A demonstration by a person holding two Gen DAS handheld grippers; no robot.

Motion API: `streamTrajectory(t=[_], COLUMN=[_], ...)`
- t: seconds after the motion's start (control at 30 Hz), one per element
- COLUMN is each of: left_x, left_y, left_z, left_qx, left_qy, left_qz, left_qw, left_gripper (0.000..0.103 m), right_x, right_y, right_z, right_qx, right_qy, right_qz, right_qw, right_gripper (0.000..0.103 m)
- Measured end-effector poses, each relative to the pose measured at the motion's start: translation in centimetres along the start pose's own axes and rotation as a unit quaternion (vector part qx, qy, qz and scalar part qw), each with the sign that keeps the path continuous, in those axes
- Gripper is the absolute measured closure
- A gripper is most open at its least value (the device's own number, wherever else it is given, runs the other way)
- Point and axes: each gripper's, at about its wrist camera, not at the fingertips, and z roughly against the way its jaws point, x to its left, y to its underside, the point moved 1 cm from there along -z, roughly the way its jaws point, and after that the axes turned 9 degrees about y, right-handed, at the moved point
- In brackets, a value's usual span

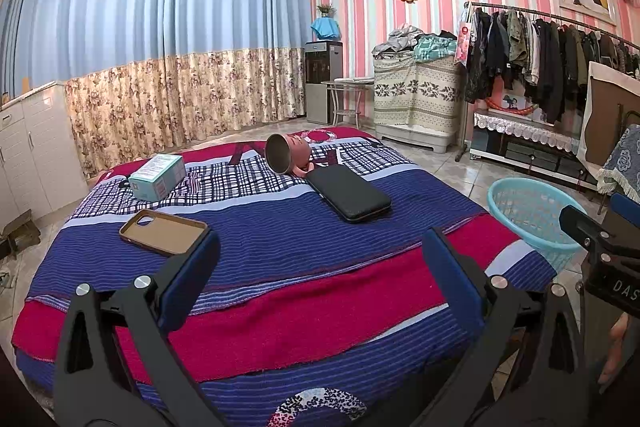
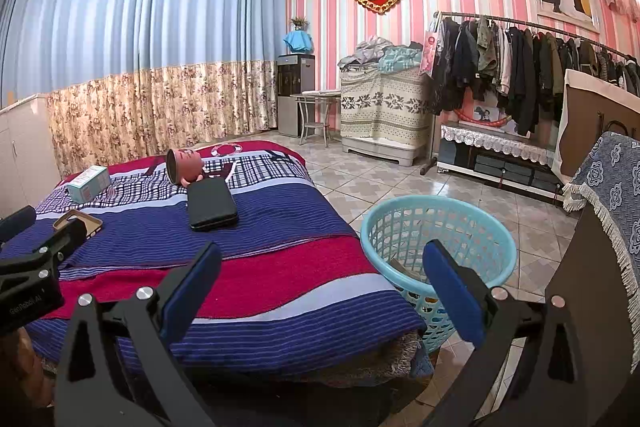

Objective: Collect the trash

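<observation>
On the striped bed point(image 1: 280, 235) lie a light teal box point(image 1: 158, 175), a tan phone case point(image 1: 164, 232), a black wallet-like case point(image 1: 348, 197) and a tipped pink cup point(image 1: 286, 153). A light blue laundry basket point(image 2: 436, 247) stands on the floor at the bed's right corner, with something flat inside it. My left gripper point(image 1: 320, 279) hovers open over the near bed edge, holding nothing. My right gripper point(image 2: 322, 291) is open too, between the bed corner and the basket. The box point(image 2: 88, 183), phone case point(image 2: 78, 223), black case point(image 2: 212, 205) and cup point(image 2: 184, 165) also show in the right wrist view.
White cabinets point(image 1: 24, 155) line the left wall. A clothes rack point(image 2: 520, 67), a low stand point(image 2: 496, 155), a covered cabinet point(image 2: 384, 107) and a small table point(image 2: 316, 115) stand at the back right. A dark cabinet with a blue cloth point(image 2: 608, 227) is close on the right.
</observation>
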Motion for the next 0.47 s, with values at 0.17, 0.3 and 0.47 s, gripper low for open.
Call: streamTrajectory(t=[0.17, 0.3, 0.47], left_x=[0.35, 0.61, 0.46], left_y=[0.13, 0.30, 0.48], left_z=[-0.03, -0.16, -0.25], left_qx=[0.000, -0.003, -0.002], left_qy=[0.001, 0.003, 0.002], left_qz=[0.001, -0.002, -0.002], left_qw=[1.0000, 1.0000, 1.0000], left_gripper=[0.005, 0.005, 0.005], right_x=[0.01, 0.06, 0.02], right_y=[0.01, 0.05, -0.06], right_z=[-0.02, -0.02, -0.04], right_qx=[0.001, 0.000, 0.000], right_qy=[0.000, 0.000, 0.001], right_qz=[0.000, 0.000, 0.001], right_qw=[1.000, 1.000, 1.000], right_gripper=[0.005, 0.005, 0.005])
